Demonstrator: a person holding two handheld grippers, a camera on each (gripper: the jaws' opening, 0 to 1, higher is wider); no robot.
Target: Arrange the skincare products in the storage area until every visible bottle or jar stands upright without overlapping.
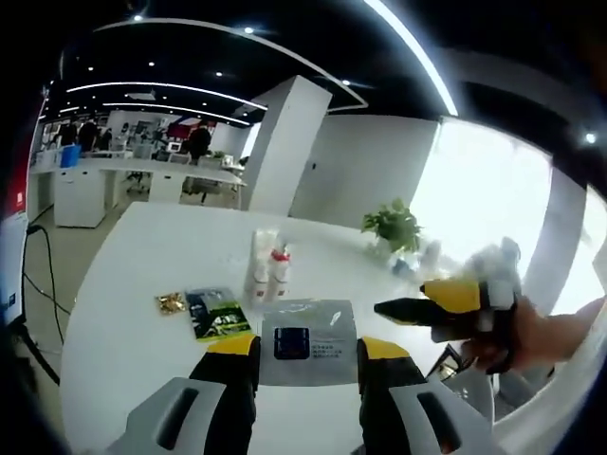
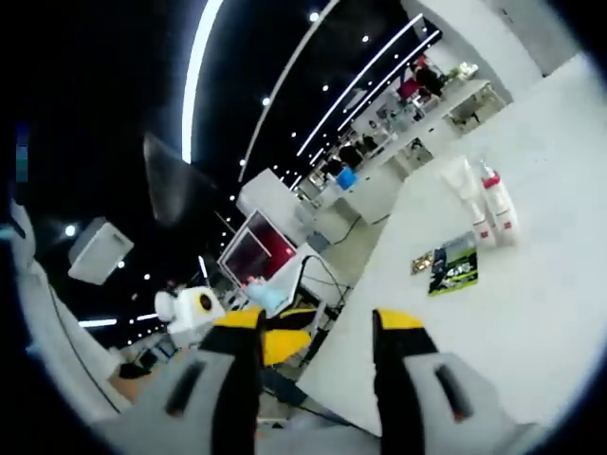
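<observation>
A white tube (image 1: pixel 258 258) and a white bottle with a red collar (image 1: pixel 281 272) stand upright side by side in the middle of the white table (image 1: pixel 142 256). My left gripper (image 1: pixel 308 353) is open just short of a silver pouch (image 1: pixel 308 334) with a dark square label, which lies flat. My right gripper (image 1: pixel 444 303), held by a hand (image 1: pixel 555 332), comes in from the right above the table edge. In the right gripper view my right gripper (image 2: pixel 318 334) is open and holds nothing, far from the tube (image 2: pixel 465 194) and bottle (image 2: pixel 498 210).
A green and black packet (image 1: pixel 218 318) and a small gold packet (image 1: pixel 171 302) lie left of the pouch; both packets (image 2: pixel 453 265) show again in the right gripper view. A potted plant (image 1: pixel 394 226) stands at the table's far right. Desks and people fill the room behind.
</observation>
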